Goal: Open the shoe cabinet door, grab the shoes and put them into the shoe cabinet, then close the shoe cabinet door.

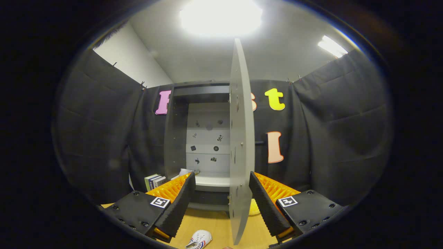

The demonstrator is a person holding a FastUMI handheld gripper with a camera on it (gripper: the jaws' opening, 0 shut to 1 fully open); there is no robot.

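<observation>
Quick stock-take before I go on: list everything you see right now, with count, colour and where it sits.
shoe cabinet: one, grey and white inside, standing against the booth wall, beyond the fingers.
cabinet door: one, light grey, swung open edge-on toward the camera, its lower end reaching down between the fingers.
shelf: one, white, low in the cabinet, with a small pale item on its left end that is too small to identify.
shoe: one, white with red and blue trim, on the wooden floor between the fingers, close to the camera.
books: a few, upright, on the floor left of the cabinet.
ceiling lights: two, white, overhead.
tool: one, fingers spread apart, holding nothing.
</observation>
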